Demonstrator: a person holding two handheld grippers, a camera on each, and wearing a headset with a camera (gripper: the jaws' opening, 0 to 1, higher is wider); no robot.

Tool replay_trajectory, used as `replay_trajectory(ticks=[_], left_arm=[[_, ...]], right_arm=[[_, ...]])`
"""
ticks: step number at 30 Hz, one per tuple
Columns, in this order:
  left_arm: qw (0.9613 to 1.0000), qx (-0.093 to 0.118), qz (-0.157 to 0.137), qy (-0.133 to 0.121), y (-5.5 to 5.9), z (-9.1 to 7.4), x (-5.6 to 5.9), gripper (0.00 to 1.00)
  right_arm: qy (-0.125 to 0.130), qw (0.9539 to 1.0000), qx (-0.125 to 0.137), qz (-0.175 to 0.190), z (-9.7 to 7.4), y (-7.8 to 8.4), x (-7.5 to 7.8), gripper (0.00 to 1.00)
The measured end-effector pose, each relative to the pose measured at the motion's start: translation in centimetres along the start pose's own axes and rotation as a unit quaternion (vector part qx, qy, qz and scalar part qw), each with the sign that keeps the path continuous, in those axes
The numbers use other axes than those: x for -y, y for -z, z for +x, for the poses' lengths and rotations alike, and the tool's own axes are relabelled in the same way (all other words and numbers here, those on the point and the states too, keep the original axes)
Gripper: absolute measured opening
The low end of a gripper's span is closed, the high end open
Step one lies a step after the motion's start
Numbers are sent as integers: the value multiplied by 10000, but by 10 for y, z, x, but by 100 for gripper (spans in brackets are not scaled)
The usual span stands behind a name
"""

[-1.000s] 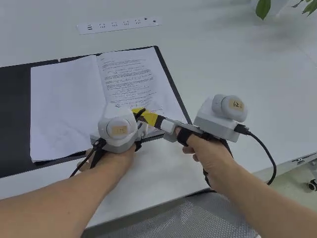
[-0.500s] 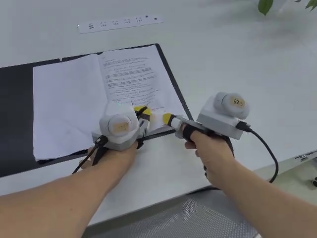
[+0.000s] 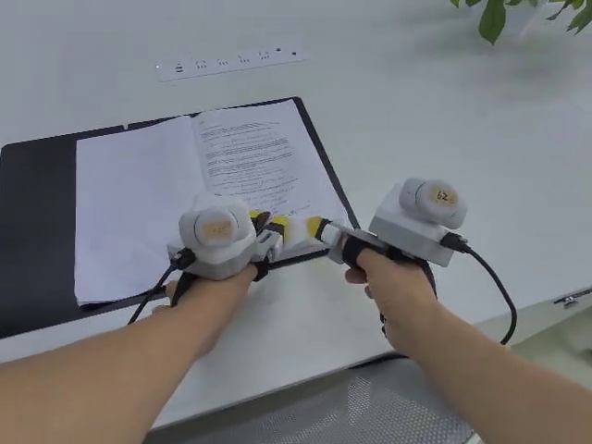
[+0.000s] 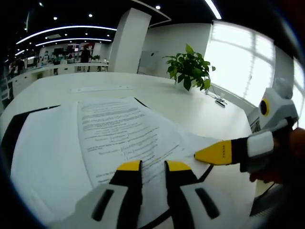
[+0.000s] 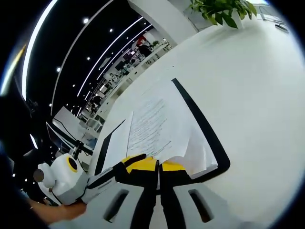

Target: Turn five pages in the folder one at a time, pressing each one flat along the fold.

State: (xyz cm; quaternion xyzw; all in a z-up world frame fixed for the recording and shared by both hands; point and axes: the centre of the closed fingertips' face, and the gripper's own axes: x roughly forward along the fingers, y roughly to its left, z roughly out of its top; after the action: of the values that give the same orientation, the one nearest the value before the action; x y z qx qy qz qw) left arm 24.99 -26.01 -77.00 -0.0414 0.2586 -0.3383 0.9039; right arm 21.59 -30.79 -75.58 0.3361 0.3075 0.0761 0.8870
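The folder [image 3: 37,240] lies open on the white desk [image 3: 444,120], taking up the left and middle of the head view, with a blank sheet [image 3: 134,213] on its left half and a printed page [image 3: 254,162] on its right.

My left tongs [image 3: 268,227] sit low on the printed page near its bottom right corner. In the left gripper view their yellow tips [image 4: 147,166] stand a narrow gap apart, with white paper showing between them.

My right tongs [image 3: 314,227] lie just to the right of them, at the page's lower edge. In the right gripper view the tips [image 5: 158,167] are pressed together with only a dark line between. I cannot tell whether any paper is caught there.

A second ago my right tongs reached across in front of the left ones, over the page corner. Now they have drawn back, and the two pairs of tips lie side by side, close but apart.

A power strip [image 3: 231,63] lies on the desk above the folder, and plant leaves [image 3: 490,14] hang in at the upper right.
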Motion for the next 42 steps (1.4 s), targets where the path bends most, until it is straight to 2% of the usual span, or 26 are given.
replay_trajectory(ticks=[3, 9, 11, 18, 21, 26, 31, 38, 42], left_arm=[[9999, 66, -91, -96, -7, -12, -9, 23], [9994, 196, 41, -270, -21, -41, -25, 27], [9991, 227, 102, -333, -23, -48, -31, 27], [9976, 358, 240, -535, -32, -82, -49, 27], [9967, 413, 294, -641, -35, -96, -57, 28], [9952, 563, 265, -761, -43, -122, -69, 29], [9926, 689, 269, -961, -49, -145, -89, 29], [9887, 831, 213, -1228, -51, -179, -115, 29], [9859, 893, 153, -1404, -49, -198, -131, 29]], right_arm=[[-101, 9999, 58, -70, -3, -4, -10, 0], [-336, 9990, 210, -222, -13, -11, -34, 0], [-417, 9985, 238, -253, -12, -14, -37, 0], [-730, 9957, 370, -443, -22, -18, -73, 0], [-867, 9941, 378, -535, -20, -18, -84, 0], [-1109, 9906, 338, -725, -20, -11, -115, 0], [-1343, 9861, 221, -951, -14, 2, -144, 0], [-1551, 9801, -32, -1240, -2, 26, -175, 0], [-1571, 9770, -192, -1427, 8, 42, -187, 0]])
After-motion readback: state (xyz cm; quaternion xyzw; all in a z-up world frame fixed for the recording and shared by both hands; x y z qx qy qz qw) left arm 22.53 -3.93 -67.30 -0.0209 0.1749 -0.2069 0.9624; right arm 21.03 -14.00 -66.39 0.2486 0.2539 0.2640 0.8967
